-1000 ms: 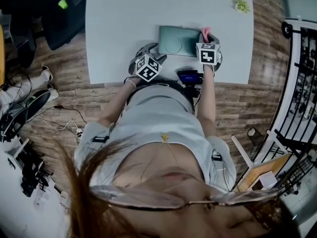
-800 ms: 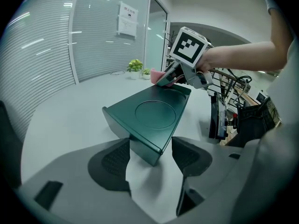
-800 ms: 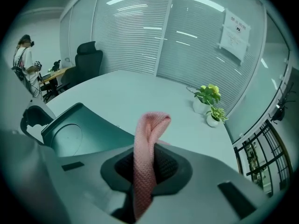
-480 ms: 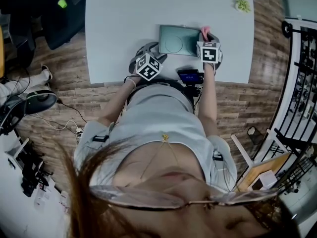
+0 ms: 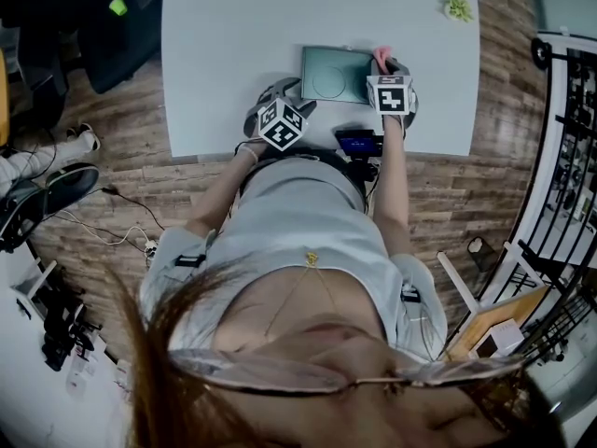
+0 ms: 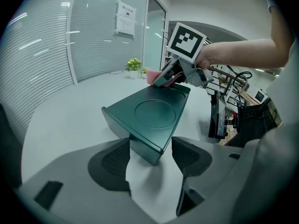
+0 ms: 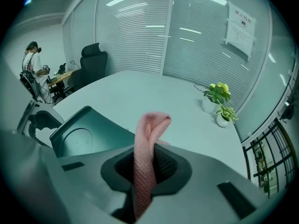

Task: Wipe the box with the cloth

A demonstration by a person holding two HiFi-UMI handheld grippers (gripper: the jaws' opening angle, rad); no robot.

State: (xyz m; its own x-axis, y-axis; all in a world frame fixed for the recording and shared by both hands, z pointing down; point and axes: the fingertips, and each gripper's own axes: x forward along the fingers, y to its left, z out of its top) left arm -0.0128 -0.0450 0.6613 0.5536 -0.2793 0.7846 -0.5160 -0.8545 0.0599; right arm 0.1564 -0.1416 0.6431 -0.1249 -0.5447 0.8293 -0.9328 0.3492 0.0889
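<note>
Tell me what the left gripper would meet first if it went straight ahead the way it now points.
The near corner of the green box, which sits straight ahead of the left gripper, in line with the gap between its open jaws. The exact distance is unclear.

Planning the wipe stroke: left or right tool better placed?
Right. The right tool is shut on the pink cloth by the green box; the left tool is open around a box corner, without cloth.
</note>
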